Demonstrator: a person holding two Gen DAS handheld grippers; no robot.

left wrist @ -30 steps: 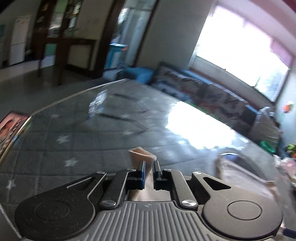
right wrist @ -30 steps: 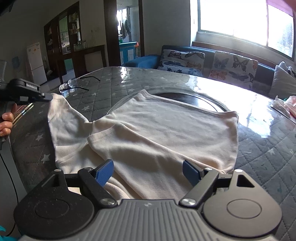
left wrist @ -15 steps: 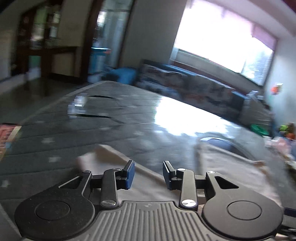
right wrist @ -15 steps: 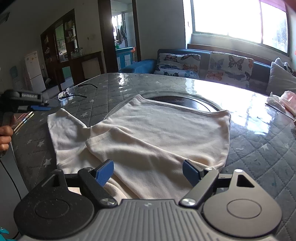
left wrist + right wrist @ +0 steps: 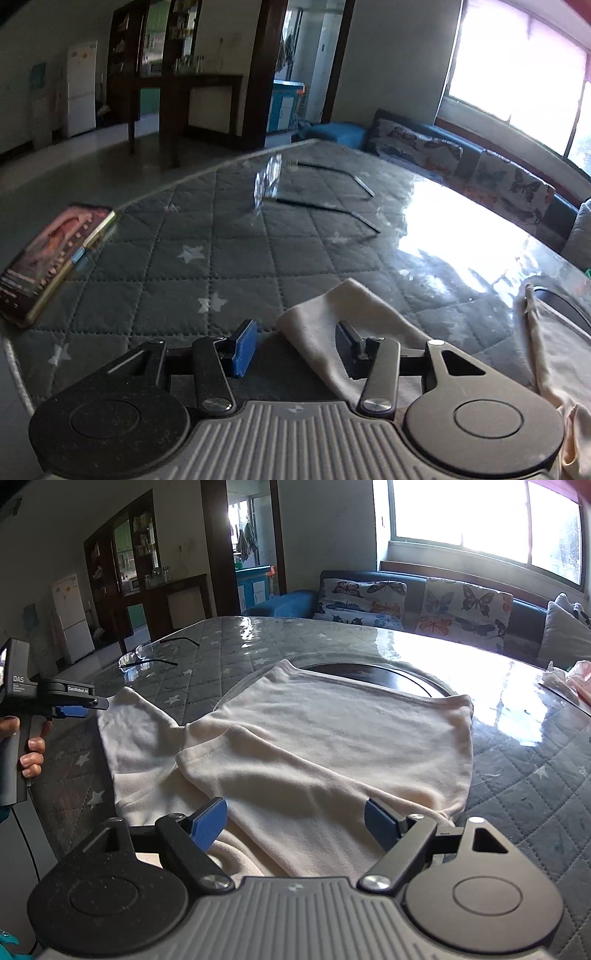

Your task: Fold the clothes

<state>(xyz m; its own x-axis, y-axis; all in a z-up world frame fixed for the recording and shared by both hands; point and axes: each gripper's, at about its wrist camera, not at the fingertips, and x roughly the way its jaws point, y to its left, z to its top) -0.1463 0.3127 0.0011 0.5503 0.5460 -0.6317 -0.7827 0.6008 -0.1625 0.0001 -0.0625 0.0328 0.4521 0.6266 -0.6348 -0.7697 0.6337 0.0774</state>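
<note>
Two grippers, both with jaws parted and holding nothing.

Item one: cream T-shirt (image 5: 325,746), spread across the middle of the right wrist frame on the quilted, star-printed table cover (image 5: 524,775) under a glossy clear sheet. Its body lies flat over the dark round turntable (image 5: 373,674); one sleeve (image 5: 133,731) reaches toward the left of the frame, and a flap of cloth is already turned over near the lower centre. We judge the fold begun, not finished.

Item two: our left gripper (image 5: 293,343), lower centre of its own frame, released, the sleeve tip (image 5: 343,314) lying between and just beyond its fingers. We read this placement as laying the sleeve out flat.

Item three: our right gripper (image 5: 295,821), wide open, hovering over the near hem at the frame's bottom, likely poised to take it.

Sundries: spectacles (image 5: 295,184) at upper centre of the left view; a book or packet (image 5: 51,258) at its left edge; butterfly-print sofa cushions (image 5: 417,603) at the upper right.
</note>
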